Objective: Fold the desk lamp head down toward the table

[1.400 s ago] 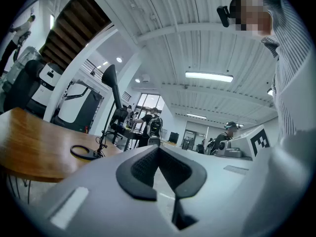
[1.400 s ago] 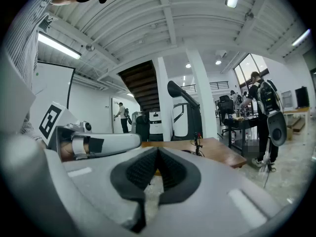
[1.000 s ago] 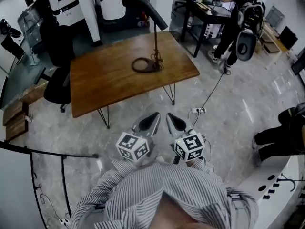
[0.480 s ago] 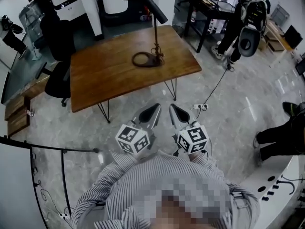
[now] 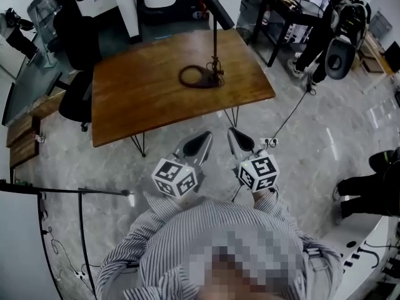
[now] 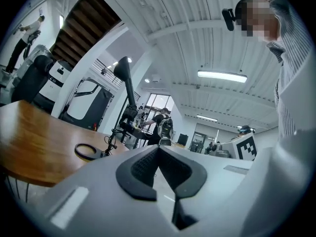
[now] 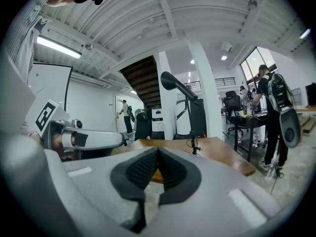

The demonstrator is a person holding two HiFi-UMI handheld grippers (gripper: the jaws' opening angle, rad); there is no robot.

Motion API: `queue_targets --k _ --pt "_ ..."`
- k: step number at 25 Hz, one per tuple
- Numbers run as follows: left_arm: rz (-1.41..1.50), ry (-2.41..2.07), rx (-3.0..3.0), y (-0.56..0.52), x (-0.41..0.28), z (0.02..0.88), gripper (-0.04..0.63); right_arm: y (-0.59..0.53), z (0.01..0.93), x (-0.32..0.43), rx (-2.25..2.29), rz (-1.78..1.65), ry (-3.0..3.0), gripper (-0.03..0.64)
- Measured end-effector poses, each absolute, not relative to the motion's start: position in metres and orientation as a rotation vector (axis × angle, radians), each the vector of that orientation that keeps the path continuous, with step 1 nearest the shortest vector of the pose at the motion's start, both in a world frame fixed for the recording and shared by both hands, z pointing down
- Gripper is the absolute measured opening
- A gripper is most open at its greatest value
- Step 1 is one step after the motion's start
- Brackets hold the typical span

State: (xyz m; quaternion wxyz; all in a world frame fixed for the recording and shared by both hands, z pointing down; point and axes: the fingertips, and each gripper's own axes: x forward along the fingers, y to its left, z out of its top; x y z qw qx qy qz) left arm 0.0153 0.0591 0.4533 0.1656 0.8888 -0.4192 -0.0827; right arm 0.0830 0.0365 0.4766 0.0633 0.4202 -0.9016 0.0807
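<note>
A black desk lamp stands on the wooden table (image 5: 137, 99). Its ring base (image 5: 197, 77) lies flat, its thin stem (image 5: 215, 49) is upright, and its long head (image 5: 212, 4) slants up over the far edge. My left gripper (image 5: 204, 140) and right gripper (image 5: 235, 136) hover side by side above the floor, short of the table's near edge. Both are shut with nothing between the jaws. The left gripper view has its jaws (image 6: 158, 150) level, with the lamp head (image 6: 122, 70) ahead. In the right gripper view the shut jaws (image 7: 157, 155) face the lamp head (image 7: 172, 83).
A power strip (image 5: 269, 144) with a cable lies on the floor just right of my grippers. A black office chair (image 5: 75, 102) stands left of the table. A person with a backpack (image 5: 340, 24) stands at a desk far right. Someone's legs (image 5: 369, 186) are at the right edge.
Both grippers have moved forward toward the table's near edge, still shut. The table and lamp sit lower and nearer in the head view.
</note>
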Motion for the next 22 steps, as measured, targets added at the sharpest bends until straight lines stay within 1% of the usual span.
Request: queue_targets --k 8,12,17,22 --pt "-0.277 -1.202 2.588 -0.076 -0.032 0.426 0.003 -0.116 0.448 0.053 1.287 0.158 -2.753 0.003" --pt "-0.230 -1.205 2.665 -0.131 -0.052 0.411 0.005 -0.178 0.444 0.037 1.352 0.110 -2.713 0.028" --pt "-0.200 -1.226 2.691 -0.183 -0.076 0.403 0.004 -0.245 0.448 0.032 1.448 0.041 -2.598 0.086" --pt "-0.211 -1.240 2.664 -0.213 -0.088 0.406 0.003 -0.297 0.447 0.030 1.473 -0.005 -2.547 0.087"
